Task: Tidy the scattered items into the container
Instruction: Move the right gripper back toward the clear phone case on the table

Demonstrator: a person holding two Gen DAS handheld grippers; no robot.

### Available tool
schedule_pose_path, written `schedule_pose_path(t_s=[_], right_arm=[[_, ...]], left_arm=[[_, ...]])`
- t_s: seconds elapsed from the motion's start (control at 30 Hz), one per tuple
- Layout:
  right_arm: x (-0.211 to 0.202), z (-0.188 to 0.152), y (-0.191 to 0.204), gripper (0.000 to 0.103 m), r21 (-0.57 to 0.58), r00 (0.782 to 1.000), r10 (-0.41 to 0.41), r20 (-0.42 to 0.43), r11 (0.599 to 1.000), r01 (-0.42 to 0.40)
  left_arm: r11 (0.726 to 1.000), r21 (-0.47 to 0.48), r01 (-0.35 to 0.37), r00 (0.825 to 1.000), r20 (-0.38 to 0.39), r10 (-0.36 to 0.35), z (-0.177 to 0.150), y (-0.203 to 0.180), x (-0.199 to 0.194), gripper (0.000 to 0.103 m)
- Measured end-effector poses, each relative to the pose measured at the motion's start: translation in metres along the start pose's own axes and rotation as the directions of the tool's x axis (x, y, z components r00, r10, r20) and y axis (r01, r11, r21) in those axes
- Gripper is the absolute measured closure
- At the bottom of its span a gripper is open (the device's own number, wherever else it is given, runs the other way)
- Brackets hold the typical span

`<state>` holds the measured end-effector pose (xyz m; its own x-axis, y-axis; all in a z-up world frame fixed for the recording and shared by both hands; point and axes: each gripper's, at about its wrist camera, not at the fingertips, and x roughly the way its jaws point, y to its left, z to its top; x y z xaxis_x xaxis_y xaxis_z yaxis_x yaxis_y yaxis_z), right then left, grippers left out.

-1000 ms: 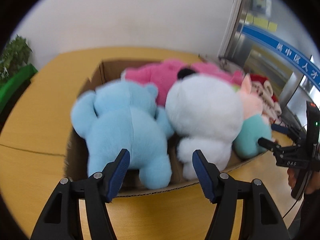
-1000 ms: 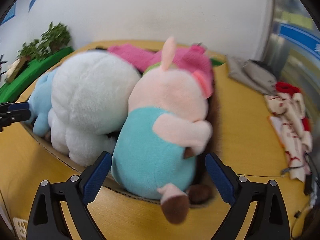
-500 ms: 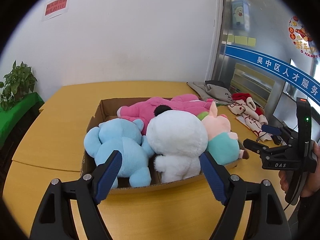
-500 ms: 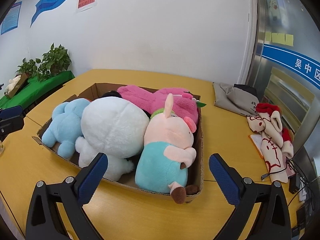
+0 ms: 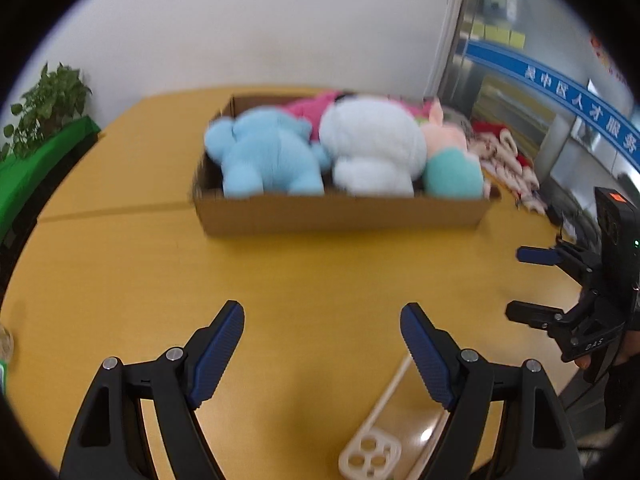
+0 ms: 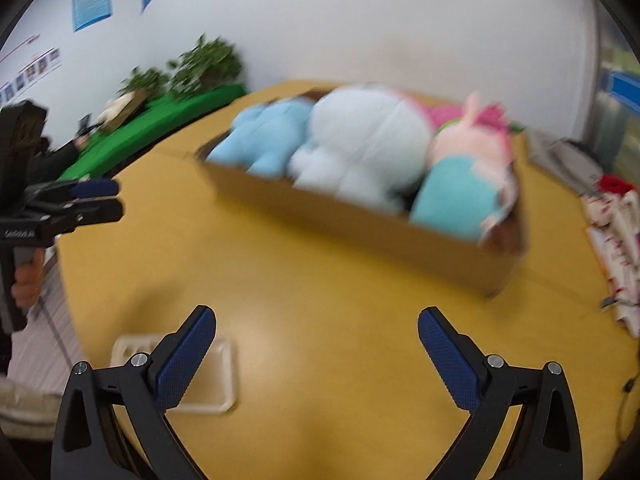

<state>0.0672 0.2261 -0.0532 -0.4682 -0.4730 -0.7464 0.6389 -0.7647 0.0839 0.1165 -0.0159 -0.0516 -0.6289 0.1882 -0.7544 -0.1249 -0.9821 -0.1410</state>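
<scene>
- In my left-hand view, a potted plant on a green surface sits at the far left edge of the frame.
- My left gripper fills the bottom centre; its blue-padded fingers are spread wide with nothing between them, above bare yellow worktop.
- The cardboard box stands on the worktop in the upper centre, well apart from my fingers. It is packed: the blue plush at its left, the white plush in the middle, the pink-and-teal plush at its right, a pink plush behind them. All are blurred.
- A pale phone case lies on the worktop at the lower right of centre.
- Patterned fabric lies right of the box.
- My right gripper shows at the right edge, its fingers apart and holding nothing.
- In my right-hand view, my right gripper's fingers at the bottom are likewise wide apart and empty, the box in the upper centre-right of the frame.
</scene>
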Motion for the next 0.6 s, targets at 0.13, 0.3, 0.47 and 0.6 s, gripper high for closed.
schedule_pose_path(t_s=[0.13, 0.3, 0.47, 0.6], right_arm=[[0.028, -0.020, 0.015, 0.005, 0.033, 0.994, 0.069, -0.083, 0.997, -0.067], [0.048, -0.025, 0.029, 0.024, -0.012, 0.988, 0.060, -0.145, 0.998, -0.062], [0.063, -0.032, 0.039, 0.053, -0.072, 0.981, 0.031, -0.192, 0.996, -0.046], [0.064, -0.031, 0.036, 0.069, -0.059, 0.981, 0.028, -0.190, 0.997, -0.040]], left_arm=[[0.999, 0.002, 0.033, 0.994, -0.100, -0.033, -0.031, -0.005, 0.011, 0.023], [0.998, 0.003, 0.061, 0.979, -0.193, -0.059, -0.055, -0.012, 0.023, 0.031], [0.999, 0.003, 0.037, 0.958, -0.286, -0.034, -0.070, -0.015, 0.043, 0.064], [0.999, 0.023, 0.027, 0.959, -0.284, -0.019, -0.069, -0.018, 0.044, 0.072]])
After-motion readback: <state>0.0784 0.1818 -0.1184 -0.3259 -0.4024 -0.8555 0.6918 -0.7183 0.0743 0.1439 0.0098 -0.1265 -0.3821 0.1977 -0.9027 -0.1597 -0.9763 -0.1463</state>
